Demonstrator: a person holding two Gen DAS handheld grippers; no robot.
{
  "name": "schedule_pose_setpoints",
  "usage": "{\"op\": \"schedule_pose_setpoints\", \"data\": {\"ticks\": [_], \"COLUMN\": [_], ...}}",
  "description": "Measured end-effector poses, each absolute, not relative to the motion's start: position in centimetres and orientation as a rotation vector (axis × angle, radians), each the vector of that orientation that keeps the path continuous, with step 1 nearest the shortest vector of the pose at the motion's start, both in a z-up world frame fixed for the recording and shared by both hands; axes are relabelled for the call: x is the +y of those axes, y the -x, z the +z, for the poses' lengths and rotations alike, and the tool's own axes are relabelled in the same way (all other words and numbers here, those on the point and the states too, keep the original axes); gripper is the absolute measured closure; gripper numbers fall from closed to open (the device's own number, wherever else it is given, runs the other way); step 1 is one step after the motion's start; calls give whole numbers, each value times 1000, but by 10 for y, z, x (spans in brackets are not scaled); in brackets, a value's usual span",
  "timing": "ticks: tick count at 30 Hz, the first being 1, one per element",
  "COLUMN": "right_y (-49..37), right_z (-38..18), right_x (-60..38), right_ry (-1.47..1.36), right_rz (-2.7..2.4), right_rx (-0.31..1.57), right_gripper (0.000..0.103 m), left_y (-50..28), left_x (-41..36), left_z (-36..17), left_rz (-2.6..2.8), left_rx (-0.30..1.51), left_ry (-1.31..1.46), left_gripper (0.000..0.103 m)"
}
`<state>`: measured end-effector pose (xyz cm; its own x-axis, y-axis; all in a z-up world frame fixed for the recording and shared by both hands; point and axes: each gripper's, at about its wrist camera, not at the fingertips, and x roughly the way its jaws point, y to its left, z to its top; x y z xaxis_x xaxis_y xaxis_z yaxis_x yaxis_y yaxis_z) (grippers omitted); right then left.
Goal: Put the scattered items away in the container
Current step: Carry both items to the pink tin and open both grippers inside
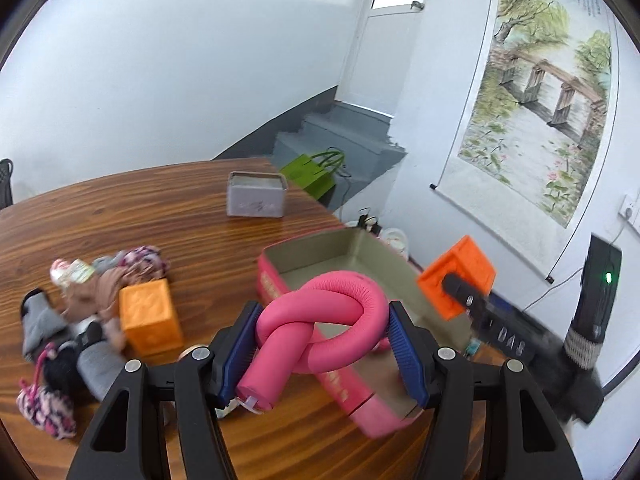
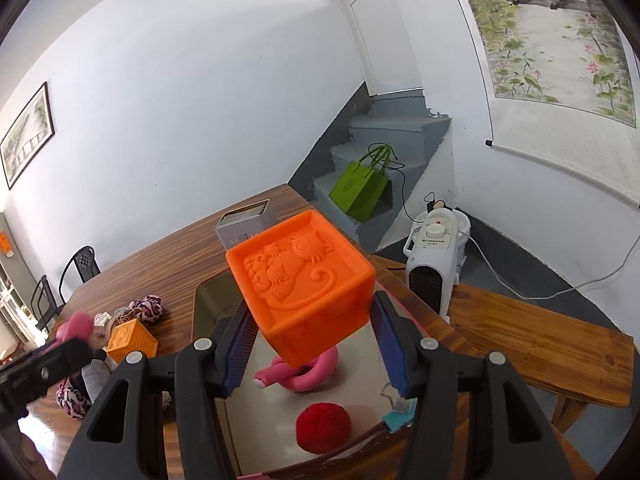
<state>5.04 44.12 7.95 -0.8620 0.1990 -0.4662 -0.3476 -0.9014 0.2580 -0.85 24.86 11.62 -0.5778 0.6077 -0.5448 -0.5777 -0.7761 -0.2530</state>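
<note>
My left gripper [image 1: 322, 344] is shut on a knotted pink foam roller [image 1: 320, 328], held above the near edge of the pink open box [image 1: 280, 292]. My right gripper [image 2: 312, 340] is shut on an orange embossed cube [image 2: 304, 284], held over the box [image 2: 208, 312]; this cube and gripper also show in the left wrist view [image 1: 456, 276]. Inside the box lie another pink knotted roller [image 2: 308, 372] and a red ball [image 2: 323, 426]. A second orange cube [image 1: 150, 316] sits on the table beside a pile of socks and scrunchies [image 1: 80, 312].
A grey tin [image 1: 257, 194] stands further back on the wooden table [image 1: 160, 208]. A green bag [image 2: 360, 190] sits on the stairs. A white heater [image 2: 434, 256] and a wooden bench [image 2: 540, 340] stand right of the table.
</note>
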Motion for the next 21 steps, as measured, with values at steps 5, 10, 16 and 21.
{"op": "schedule_pose_setpoints", "data": {"ticks": [5, 10, 16, 21], "right_y": [-51, -53, -65, -61], "right_z": [78, 76, 84, 81], "right_x": [440, 442, 443, 444], "right_ry": [651, 656, 547, 571], "right_rz": [2731, 2689, 2677, 2671], "right_rx": [474, 475, 473, 488], "right_gripper": [42, 38, 24, 24], "left_y": [32, 47, 52, 50], "left_x": [281, 297, 284, 271], "left_z": [118, 107, 106, 112], "left_rz": [2250, 2185, 2205, 2235], "left_rx": [-128, -155, -222, -242], "left_ry": [840, 906, 928, 911], "left_gripper": [39, 19, 16, 16]}}
